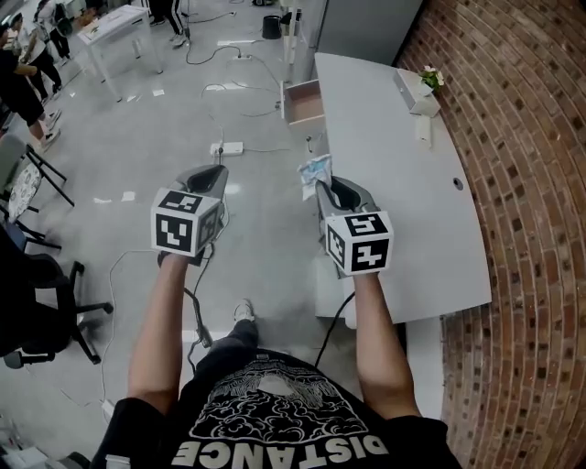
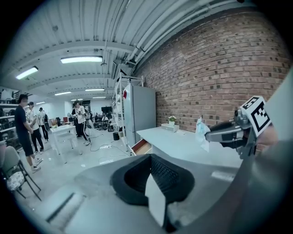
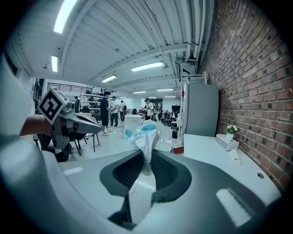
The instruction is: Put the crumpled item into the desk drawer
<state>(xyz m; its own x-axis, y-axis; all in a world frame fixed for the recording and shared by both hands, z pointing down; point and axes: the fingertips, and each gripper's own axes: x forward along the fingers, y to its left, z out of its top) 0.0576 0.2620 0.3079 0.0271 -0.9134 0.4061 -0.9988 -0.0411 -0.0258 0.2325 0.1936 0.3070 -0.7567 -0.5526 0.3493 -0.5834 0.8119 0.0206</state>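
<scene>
Open workshop with a grey concrete floor (image 1: 137, 128) and a brick wall (image 1: 522, 183) on the right. A white desk (image 1: 403, 201) runs along that wall. Its drawer (image 1: 304, 103) stands pulled out at the far left corner, interior exposed. A small potted plant (image 1: 430, 77) sits at the desk's far end by the wall. A power strip (image 1: 226, 147) with trailing cables lies on the floor short of the drawer. Several people (image 2: 24, 123) stand in the background near a white table (image 1: 114, 23). The right gripper (image 3: 146, 162) is clenched on the crumpled item (image 3: 144, 135), a white and blue wad pinched between the pads and sticking up past the tips. The item is held in the air at the desk's near left edge, well apart from the drawer. The left gripper (image 2: 150, 160) is level with the right one, out over the floor; its pads meet at the tips with nothing between them.
</scene>
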